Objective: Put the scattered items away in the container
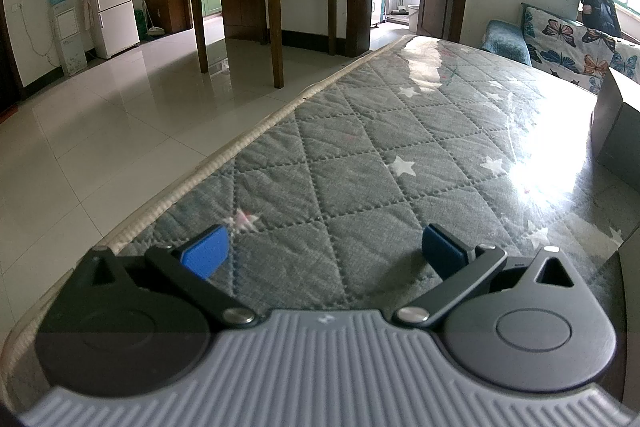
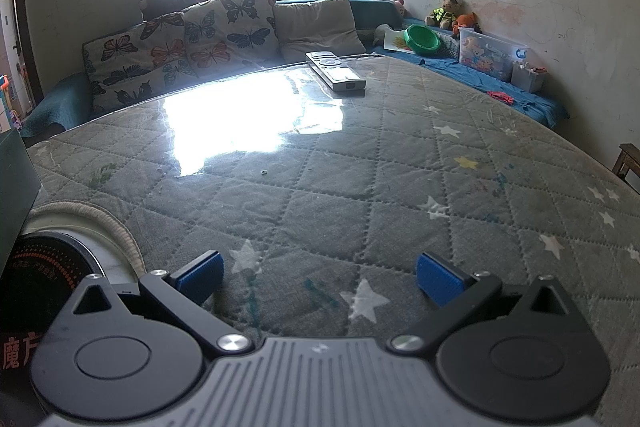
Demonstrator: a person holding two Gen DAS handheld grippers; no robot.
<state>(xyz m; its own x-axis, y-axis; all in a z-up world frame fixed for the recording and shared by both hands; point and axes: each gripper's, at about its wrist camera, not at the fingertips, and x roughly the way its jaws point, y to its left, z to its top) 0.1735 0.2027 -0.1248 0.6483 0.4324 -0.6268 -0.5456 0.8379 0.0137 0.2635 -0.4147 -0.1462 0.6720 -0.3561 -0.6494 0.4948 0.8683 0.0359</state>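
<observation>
We hold both tongs apart and empty. The remote [image 2: 335, 71] lies far ahead of our right gripper [image 2: 320, 277], lengthwise away from it; our left gripper [image 1: 326, 247] faces bare table [image 1: 360, 155], so right is better placed.

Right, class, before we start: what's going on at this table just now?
A person holds a two-finger gripper in each hand over a table with a quilted star-patterned cover. The left gripper and the right gripper both have their fingers spread and hold nothing. A grey remote control lies untouched at the far side of the table. A dark box stands at the right edge of the left view; it may be the container. No tidying is visible yet.
</observation>
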